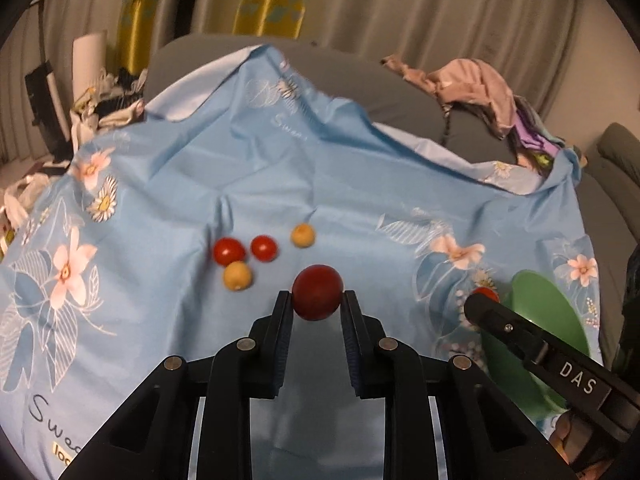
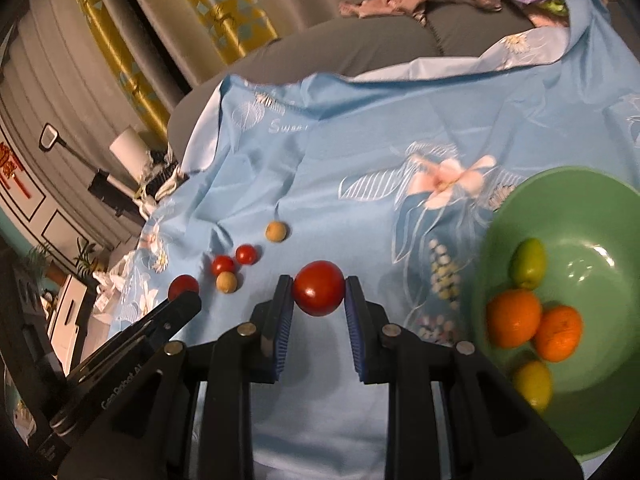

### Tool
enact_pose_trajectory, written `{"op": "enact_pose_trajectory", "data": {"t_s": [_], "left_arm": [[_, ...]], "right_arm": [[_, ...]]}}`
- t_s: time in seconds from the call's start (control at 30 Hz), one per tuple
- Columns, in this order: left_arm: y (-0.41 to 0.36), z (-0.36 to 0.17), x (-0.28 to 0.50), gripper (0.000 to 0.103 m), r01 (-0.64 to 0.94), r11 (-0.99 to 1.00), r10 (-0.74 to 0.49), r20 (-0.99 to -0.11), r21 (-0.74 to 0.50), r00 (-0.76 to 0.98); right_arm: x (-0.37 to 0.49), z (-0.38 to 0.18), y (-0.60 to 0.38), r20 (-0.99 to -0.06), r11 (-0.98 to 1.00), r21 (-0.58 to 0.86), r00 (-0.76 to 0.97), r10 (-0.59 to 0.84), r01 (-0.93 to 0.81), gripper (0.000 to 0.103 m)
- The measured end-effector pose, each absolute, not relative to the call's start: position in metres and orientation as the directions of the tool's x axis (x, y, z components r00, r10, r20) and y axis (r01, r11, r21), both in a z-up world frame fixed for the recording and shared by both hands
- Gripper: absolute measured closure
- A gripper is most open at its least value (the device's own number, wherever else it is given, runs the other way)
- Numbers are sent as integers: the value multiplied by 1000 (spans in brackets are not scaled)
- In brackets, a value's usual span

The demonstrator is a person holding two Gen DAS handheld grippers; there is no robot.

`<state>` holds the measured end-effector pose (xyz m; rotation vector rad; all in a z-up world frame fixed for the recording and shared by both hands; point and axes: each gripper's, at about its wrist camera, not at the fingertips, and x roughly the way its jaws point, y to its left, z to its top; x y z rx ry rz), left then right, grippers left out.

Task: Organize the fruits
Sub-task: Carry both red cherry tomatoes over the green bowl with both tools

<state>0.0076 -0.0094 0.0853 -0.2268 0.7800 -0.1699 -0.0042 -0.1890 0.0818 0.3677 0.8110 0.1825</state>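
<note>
My left gripper is shut on a dark red round fruit, held just above the blue floral cloth. My right gripper is shut on a bright red tomato, also lifted off the cloth. To its right, a green bowl holds two oranges, a green fruit and a yellow one. Two cherry tomatoes and two tan round fruits lie loose on the cloth ahead. In the left wrist view, the right gripper reaches in before the bowl.
The cloth is draped over a grey sofa, with crumpled clothes at the back right. Clutter and a white roll stand at the left beyond the cloth edge. Grey and yellow curtains hang behind.
</note>
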Motion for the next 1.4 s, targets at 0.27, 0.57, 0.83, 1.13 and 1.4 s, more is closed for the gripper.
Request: {"op": "enact_pose_trajectory", "data": {"t_s": [0.27, 0.57, 0.83, 1.13, 1.4], "left_arm": [[-46, 99, 3, 79, 147, 955, -285, -649, -259, 706], [-106, 104, -1, 79, 265, 935, -355, -642, -235, 680], [-146, 105, -8, 79, 354, 910, -405, -643, -215, 650], [-171, 103, -14, 79, 422, 883, -444, -654, -205, 612], [-187, 99, -17, 79, 458, 863, -470, -667, -211, 578]], "right_arm": [[-21, 100, -227, -632, 923, 379, 747, 207, 65, 76], [-39, 107, -271, -606, 900, 400, 787, 118, 174, 76], [-54, 109, -302, -602, 878, 400, 798, 36, 262, 76], [-61, 105, -322, -618, 859, 394, 786, -17, 328, 76], [-61, 100, -329, -643, 852, 377, 765, -43, 364, 76]]}}
